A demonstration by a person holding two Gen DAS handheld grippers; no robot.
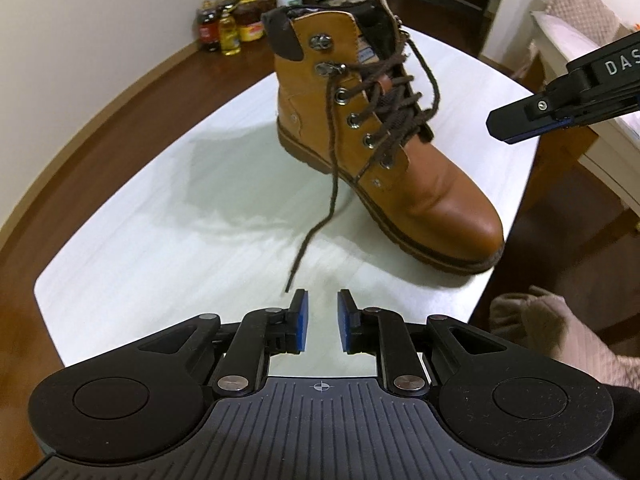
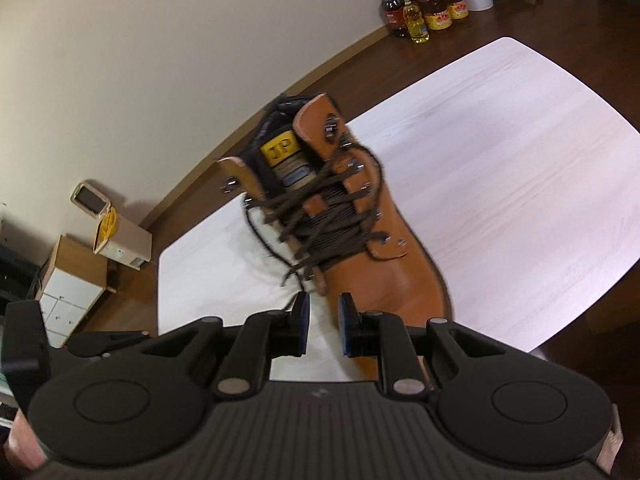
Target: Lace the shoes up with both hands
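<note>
Our left hand-held gripper (image 1: 323, 320) and right hand-held gripper (image 2: 324, 322) both stand parted with nothing between the pads, above the white desk (image 1: 160, 220) where the tan boot (image 1: 400, 160) stands upright, one brown lace (image 1: 320, 216) trailing loose.

Tan boot (image 1: 384, 152) upright, brown lace (image 1: 320, 216) trailing loose.

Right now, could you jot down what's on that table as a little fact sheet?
surface: white table
item: tan boot, upright
laces: brown lace, loose end trailing onto the table, top hooks unlaced
left claw: open, empty, near the lace tip
right claw: open, empty, above the boot's toe
background: oil bottles on the floor
</note>
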